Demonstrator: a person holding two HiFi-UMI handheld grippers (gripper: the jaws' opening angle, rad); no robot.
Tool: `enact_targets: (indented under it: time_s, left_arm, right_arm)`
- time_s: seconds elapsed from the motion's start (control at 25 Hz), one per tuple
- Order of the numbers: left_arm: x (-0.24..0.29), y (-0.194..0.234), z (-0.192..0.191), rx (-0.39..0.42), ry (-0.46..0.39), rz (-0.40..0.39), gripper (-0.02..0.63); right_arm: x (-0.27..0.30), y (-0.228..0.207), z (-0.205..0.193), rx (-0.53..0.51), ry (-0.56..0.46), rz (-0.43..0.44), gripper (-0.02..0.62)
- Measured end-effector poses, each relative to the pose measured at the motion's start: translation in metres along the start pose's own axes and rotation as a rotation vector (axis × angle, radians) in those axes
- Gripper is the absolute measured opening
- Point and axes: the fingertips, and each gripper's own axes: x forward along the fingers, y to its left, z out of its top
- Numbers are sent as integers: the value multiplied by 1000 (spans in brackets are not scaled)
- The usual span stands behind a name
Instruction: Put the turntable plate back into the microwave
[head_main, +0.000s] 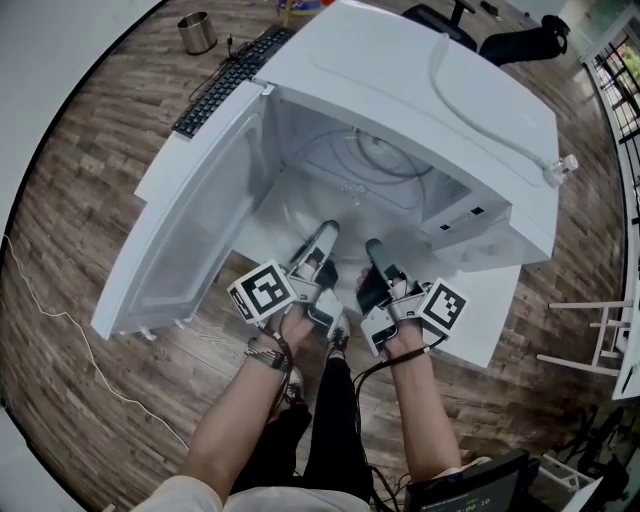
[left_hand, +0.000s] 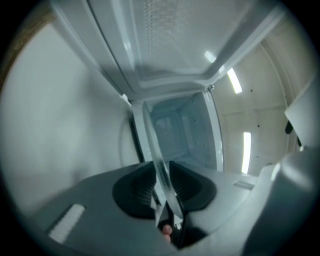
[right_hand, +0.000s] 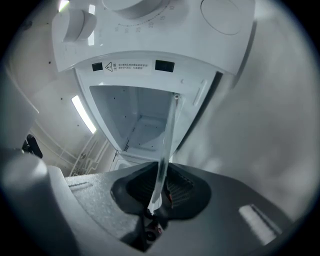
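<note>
The white microwave (head_main: 430, 90) stands with its door (head_main: 190, 240) swung open to the left. The clear glass turntable plate (head_main: 350, 185) lies level, partly inside the cavity. My left gripper (head_main: 325, 232) holds its near edge on the left and my right gripper (head_main: 375, 248) holds it on the right. In the left gripper view the plate (left_hand: 152, 145) runs edge-on between the dark pads of the left gripper (left_hand: 162, 187), toward the cavity (left_hand: 175, 130). The right gripper view shows the plate (right_hand: 167, 140) pinched by the right gripper (right_hand: 159, 192) below the control panel (right_hand: 130, 66).
A black keyboard (head_main: 225, 80) and a metal cup (head_main: 197, 32) lie behind the door. An office chair (head_main: 520, 40) stands beyond the microwave. A white cord (head_main: 60, 310) trails over the wooden floor, and a white rack (head_main: 600, 340) stands at the right.
</note>
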Motion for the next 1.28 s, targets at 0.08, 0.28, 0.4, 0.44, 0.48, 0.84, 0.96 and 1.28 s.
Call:
enact_targets:
  time_s: [0.08, 0.28, 0.4, 0.44, 0.48, 0.84, 0.96, 1.28]
  left_arm:
    - [-1, -2, 1, 31, 12, 10, 119]
    - [-10, -4, 0, 86, 53, 17, 132]
    - [-19, -4, -1, 104, 69, 27, 132]
    - [-23, -3, -1, 108, 70, 33, 132]
    - [-28, -2, 0, 113, 69, 41, 129]
    - [-40, 5, -4, 66, 47, 65, 116]
    - [-36, -2, -7, 123, 65, 40, 95]
    - [-33, -9, -3, 230, 89, 54, 110]
  right_arm:
    - [2, 1, -1, 1, 5, -2, 55]
    - [2, 0, 1, 19, -4, 0, 55]
    - [3, -1, 4, 21, -14, 0, 55]
    - [3, -1, 5, 21, -20, -1, 55]
    - [3, -2, 6, 24, -26, -3, 55]
    - [5, -3, 3, 34, -32, -8, 48]
    - [4, -3, 4, 21, -28, -13, 48]
    - [3, 3, 8, 28, -57, -19, 54]
